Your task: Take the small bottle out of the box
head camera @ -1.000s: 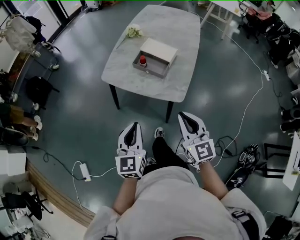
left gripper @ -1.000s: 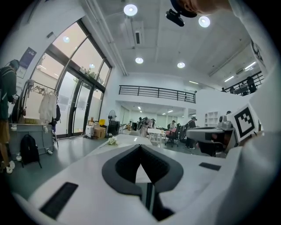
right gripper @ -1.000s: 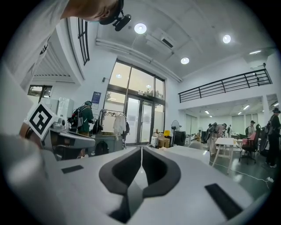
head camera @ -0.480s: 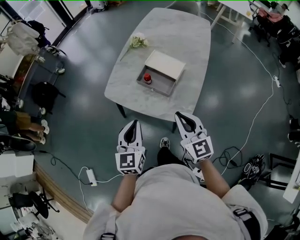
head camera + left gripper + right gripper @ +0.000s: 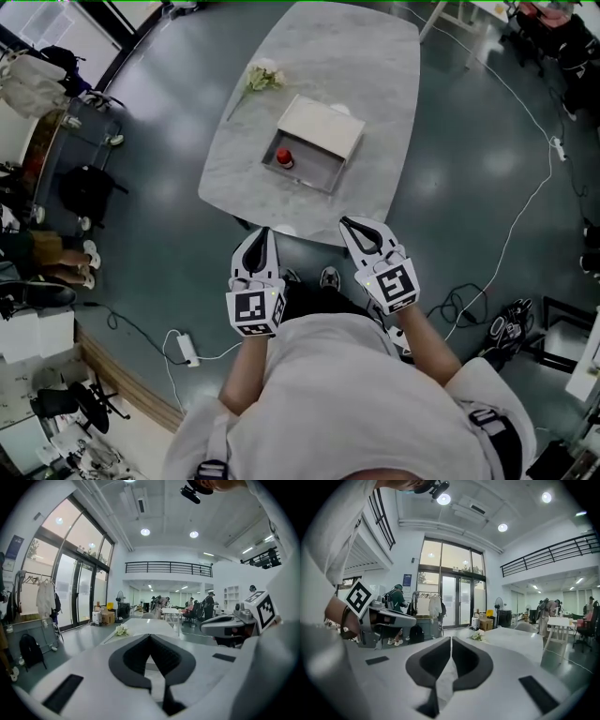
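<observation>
Both pairs of jaws are pressed together, empty. The left gripper and right gripper are held side by side before the person's body, pointing forward at the table's near edge. The small bottle stands inside the open box, well apart from both. A second ago the table lay farther ahead.

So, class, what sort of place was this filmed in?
Probably a large open-plan office or lab hall: a mezzanine railing overhead, tall glass doors, and desks with seated people beyond the table.
</observation>
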Demonstrator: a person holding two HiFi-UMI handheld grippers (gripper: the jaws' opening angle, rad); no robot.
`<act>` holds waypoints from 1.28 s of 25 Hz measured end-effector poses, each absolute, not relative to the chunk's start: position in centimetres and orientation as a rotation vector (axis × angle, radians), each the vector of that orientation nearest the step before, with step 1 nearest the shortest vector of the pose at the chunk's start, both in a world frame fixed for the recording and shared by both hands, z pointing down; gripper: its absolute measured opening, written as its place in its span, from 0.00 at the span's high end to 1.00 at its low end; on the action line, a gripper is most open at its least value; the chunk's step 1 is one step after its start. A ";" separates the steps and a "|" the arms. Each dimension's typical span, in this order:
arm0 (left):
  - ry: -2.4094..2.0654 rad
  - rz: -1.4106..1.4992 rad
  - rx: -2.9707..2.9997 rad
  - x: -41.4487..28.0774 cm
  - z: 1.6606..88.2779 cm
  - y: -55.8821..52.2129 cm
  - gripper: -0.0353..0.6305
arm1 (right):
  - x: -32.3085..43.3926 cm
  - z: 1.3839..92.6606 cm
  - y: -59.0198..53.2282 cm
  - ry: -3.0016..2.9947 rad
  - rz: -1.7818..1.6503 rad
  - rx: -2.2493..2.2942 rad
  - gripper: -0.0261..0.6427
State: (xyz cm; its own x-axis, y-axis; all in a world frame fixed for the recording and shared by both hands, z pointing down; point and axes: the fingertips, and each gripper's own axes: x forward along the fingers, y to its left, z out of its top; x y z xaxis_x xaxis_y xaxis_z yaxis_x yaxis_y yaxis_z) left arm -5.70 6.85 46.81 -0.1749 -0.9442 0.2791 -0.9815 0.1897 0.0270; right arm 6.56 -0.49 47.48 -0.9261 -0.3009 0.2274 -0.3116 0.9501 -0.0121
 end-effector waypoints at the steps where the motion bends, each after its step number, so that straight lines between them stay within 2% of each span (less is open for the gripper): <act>1: -2.235 0.235 1.847 -6.0 46.9 6.5 0.91 | 6.3 47.8 -0.7 -2.874 0.075 0.450 0.92; 18: -2.183 0.262 1.802 -11.0 51.1 3.4 0.91 | 1.6 53.0 -3.3 -2.759 -0.039 0.401 0.92; 27: -2.166 0.306 1.796 -13.8 51.7 2.0 0.91 | -2.0 55.0 -5.5 -2.738 0.086 0.405 0.91; 29: -2.160 0.304 1.784 -14.3 52.0 1.9 0.91 | -2.8 55.4 -6.1 -2.729 0.096 0.400 0.89; 32: -2.156 0.307 1.764 -15.4 52.4 2.0 0.91 | -4.1 56.0 -6.7 -2.712 0.122 0.385 0.78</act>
